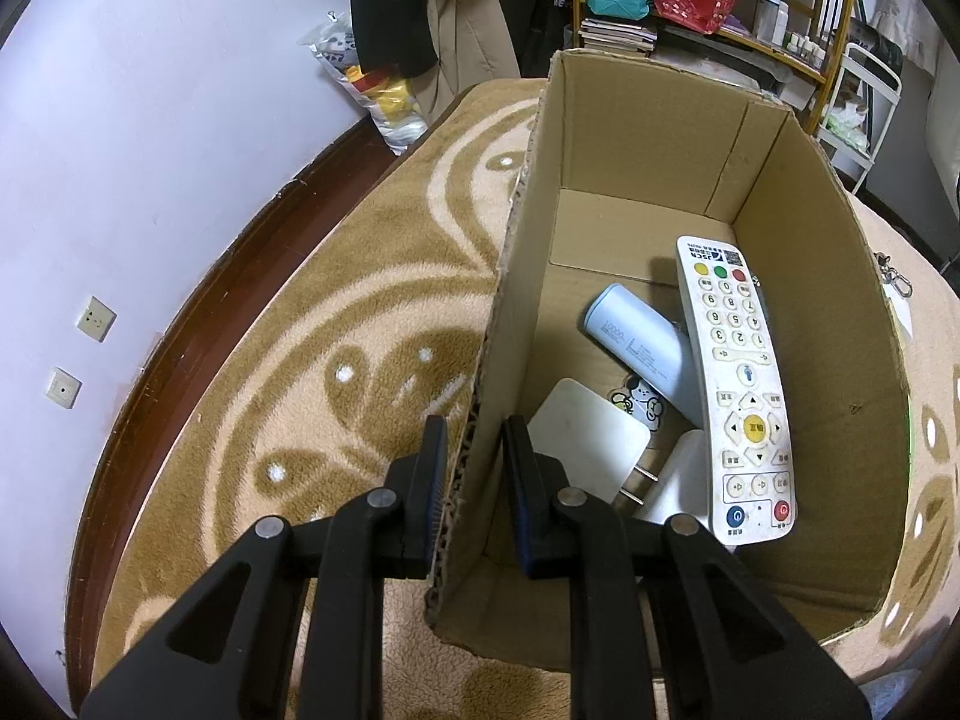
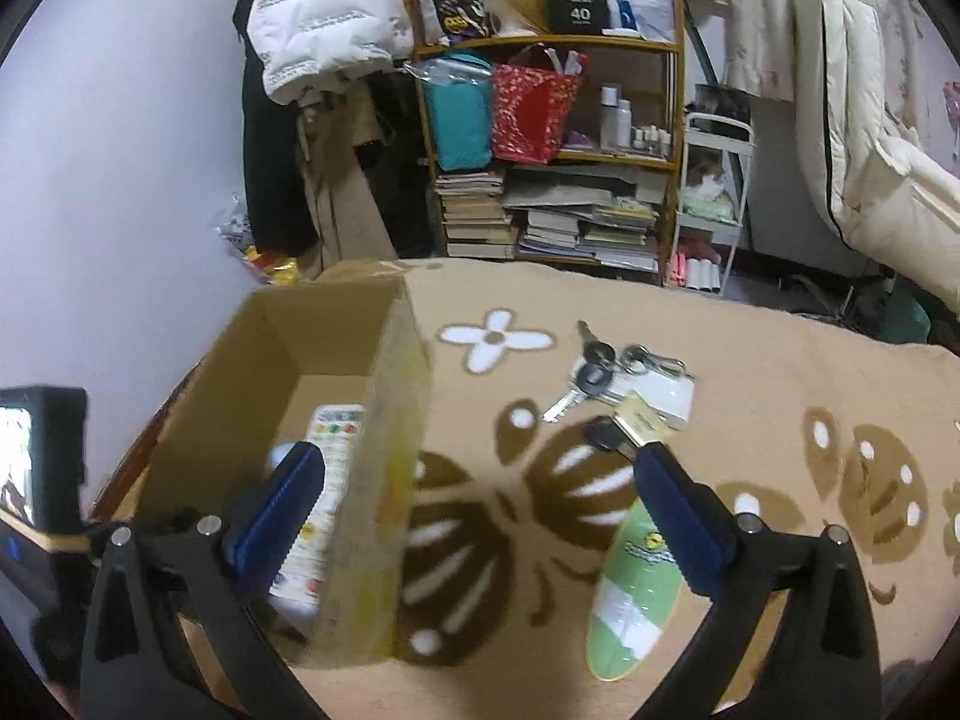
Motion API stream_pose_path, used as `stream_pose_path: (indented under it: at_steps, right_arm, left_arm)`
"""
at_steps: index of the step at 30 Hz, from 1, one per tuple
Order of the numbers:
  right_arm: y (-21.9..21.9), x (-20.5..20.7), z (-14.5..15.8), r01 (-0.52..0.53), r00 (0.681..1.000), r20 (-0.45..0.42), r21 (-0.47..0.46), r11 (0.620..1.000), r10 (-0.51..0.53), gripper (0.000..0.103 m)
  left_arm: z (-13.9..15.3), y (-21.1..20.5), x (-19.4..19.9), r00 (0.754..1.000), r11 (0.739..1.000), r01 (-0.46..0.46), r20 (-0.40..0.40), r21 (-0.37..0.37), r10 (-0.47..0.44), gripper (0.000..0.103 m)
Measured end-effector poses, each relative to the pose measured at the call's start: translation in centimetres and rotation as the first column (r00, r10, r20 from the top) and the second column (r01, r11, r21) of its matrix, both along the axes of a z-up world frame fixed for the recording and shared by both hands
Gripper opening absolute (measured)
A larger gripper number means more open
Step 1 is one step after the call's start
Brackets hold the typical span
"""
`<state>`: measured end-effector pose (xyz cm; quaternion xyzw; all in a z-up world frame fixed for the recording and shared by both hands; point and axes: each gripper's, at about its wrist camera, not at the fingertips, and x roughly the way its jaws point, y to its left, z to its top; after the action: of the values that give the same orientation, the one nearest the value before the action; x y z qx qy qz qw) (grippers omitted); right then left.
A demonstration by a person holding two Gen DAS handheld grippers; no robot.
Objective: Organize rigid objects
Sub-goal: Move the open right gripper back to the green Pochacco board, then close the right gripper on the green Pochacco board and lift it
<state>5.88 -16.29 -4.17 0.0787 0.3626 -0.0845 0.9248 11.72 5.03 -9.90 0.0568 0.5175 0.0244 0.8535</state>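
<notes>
Box (image 1: 654, 138) wall sits between the left gripper's (image 1: 474, 456) pads (image 1: 433, 450); the fingers straddle the near-left cardboard edge, nearly together on it, though full contact on both faces cannot be confirmed. Judged role: steadying the box while the other hand loads it.

Right gripper (image 2: 474, 510) hangs with fingers wide apart and nothing between them, above the blanket (image 2: 780, 360) at the box's right side.

Contents so far, left wrist view: remote (image 1: 735, 384) leaning along the right side, blue power bank (image 1: 639, 342) partly under it, white charger (image 1: 585, 444) with prongs showing, and a small cartoon sticker or card (image 1: 642, 402) on the floor.

Outside the box, right wrist view: keys (image 2: 591, 372) beside a white tag or fob (image 2: 666, 393), a gold-faced piece (image 2: 639, 423) just under the right finger, and a green oval item (image 2: 636, 576) nearer the camera.

Judged step: fetch the next loose item.

Notes for doing it well:
- Keep the left clamp firm and level, so the thin wall does not buckle or tip the box.
- Take the green oval across its narrow width; it lies flat on pile, so fingertips must press into the blanket.
- Keys are loose and linked; grip a key head, lift slowly.
- Release low over the bare far end of the box.
</notes>
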Motion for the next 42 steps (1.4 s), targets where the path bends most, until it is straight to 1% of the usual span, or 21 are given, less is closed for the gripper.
stream_pose_path:
  at_steps: [3,10,13,18,26,33,38,41,42]
  right_arm:
    - [-1.3,-0.7,-1.1,0.024,1.000,-0.013,-0.001,1.000,-0.024,0.103]
    - [-4.3,-1.5,-4.3,0.107,0.991,-0.077,0.022,0.994,-0.105,0.103]
    - [-5.3,-1.4,-5.6,0.120,0.988,-0.102,0.045,0.992,-0.115,0.103]
    - [-6.4,-1.1,-7.9,0.142,0.978,-0.161,0.040,0.989,-0.134,0.103]
    - [-7.1,-1.0,-10.5,0.175,0.959,-0.236,0.061,0.983,-0.156,0.103]
    - [-6.8,-0.7,-12.0,0.180,0.948,-0.277,0.059,0.982,-0.157,0.103]
    - [-6.2,-0.8,-12.4,0.174,0.946,-0.281,0.012,0.985,-0.163,0.102]
    - [-5.9,-0.8,-12.6,0.177,0.939,-0.294,-0.031,0.984,-0.179,0.094]
    - [-5.9,-0.8,-12.6,0.181,0.938,-0.293,-0.034,0.983,-0.183,0.094]
  left_arm:
    - [0.0,0.0,0.0,1.000,1.000,0.000,0.000,0.000,0.000,0.018]
    - [0.2,0.0,0.0,1.000,1.000,0.000,0.001,0.003,0.000,0.018]
    - [0.2,0.0,0.0,1.000,1.000,-0.001,-0.001,0.003,0.001,0.019]
    - [0.2,0.0,0.0,1.000,1.000,-0.001,0.000,0.003,0.001,0.019]
    - [0.3,0.0,0.0,1.000,1.000,-0.002,0.000,0.006,0.002,0.019]
    - [0.3,-0.1,-0.1,1.000,1.000,-0.002,0.000,0.009,0.002,0.019]
    - [0.3,-0.1,-0.1,1.000,1.000,-0.002,0.000,0.013,0.002,0.019]
    - [0.3,-0.2,-0.1,1.000,1.000,-0.002,0.000,0.011,0.002,0.019]
    - [0.3,-0.2,-0.1,1.000,1.000,-0.002,0.000,0.012,0.002,0.019]
